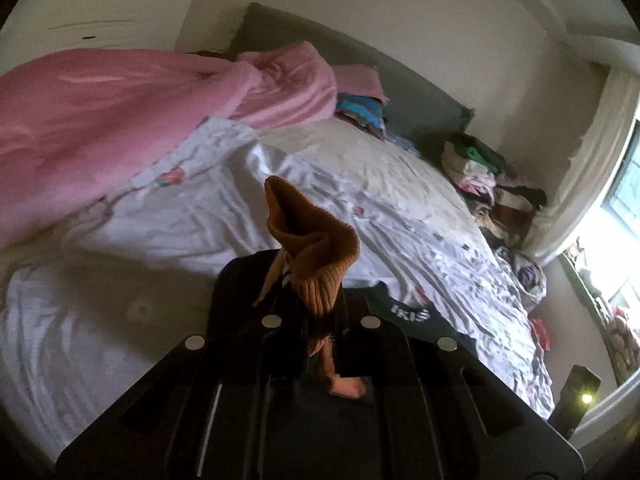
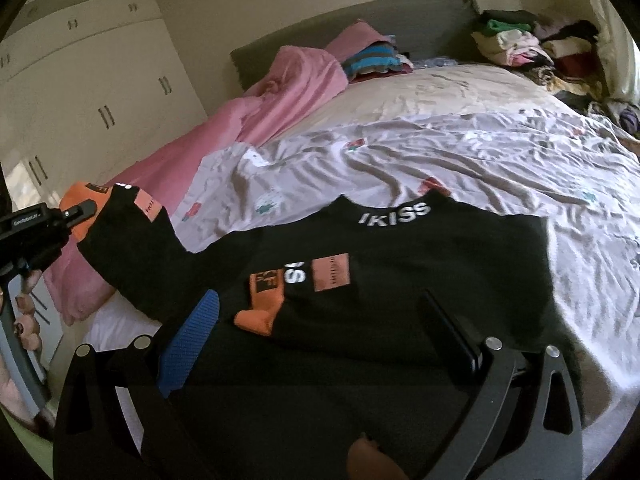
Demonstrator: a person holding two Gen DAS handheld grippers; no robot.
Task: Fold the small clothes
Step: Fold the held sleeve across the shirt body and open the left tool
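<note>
A black sweater [image 2: 400,280] with "IKISS" at its collar lies flat on the bed. Its orange cuff [image 1: 312,240] is pinched in my left gripper [image 1: 294,280], which is shut on it and lifted. In the right wrist view, the left gripper [image 2: 82,210] holds that cuff up at the far left, and the black sleeve [image 2: 132,248] hangs from it down to the body. The other sleeve is folded across the chest and ends in an orange cuff [image 2: 260,308]. My right gripper [image 2: 320,320] hovers open over the sweater's lower part, with its blue pad [image 2: 188,344] on the left.
A crumpled pink duvet [image 2: 248,120] lies along the bed's left side. Stacks of folded clothes [image 2: 516,40] sit by the grey headboard [image 2: 400,16]. The patterned sheet [image 2: 480,152] is wrinkled. White wardrobes [image 2: 100,80] stand at left, and a person's hand [image 2: 28,312] holds the left gripper's handle.
</note>
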